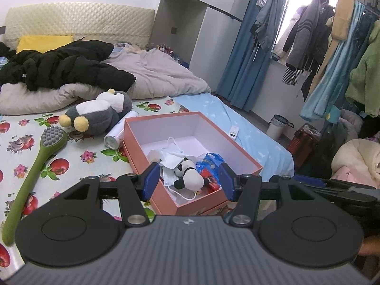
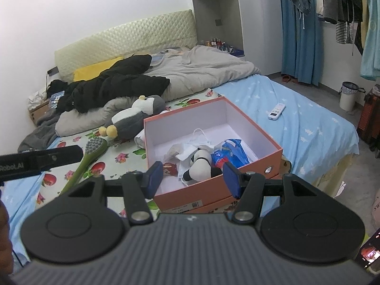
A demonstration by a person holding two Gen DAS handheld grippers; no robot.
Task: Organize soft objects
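The left hand-held gripper [image 1: 188, 180] hangs above the near end of an open pink box [image 1: 247, 156] on the bed [image 1: 256, 137], its blue pads spread apart with nothing between them. The right hand-held gripper [image 2: 192, 178] hangs over the same box [image 2: 256, 163] from its near side, pads likewise parted and empty. Inside the box lie a small panda plush [image 1: 188, 175], a white face mask [image 1: 169, 159] and a blue packet [image 1: 213, 161]. Just left of the box, on the fruit-print sheet [image 1: 78, 163], lie a grey-and-white penguin plush [image 1: 99, 114], a white can [image 1: 115, 137] and a green long-handled brush [image 1: 35, 166]. A white remote [image 2: 276, 111] rests on the blue sheet [image 2: 308, 123], well apart from the box.
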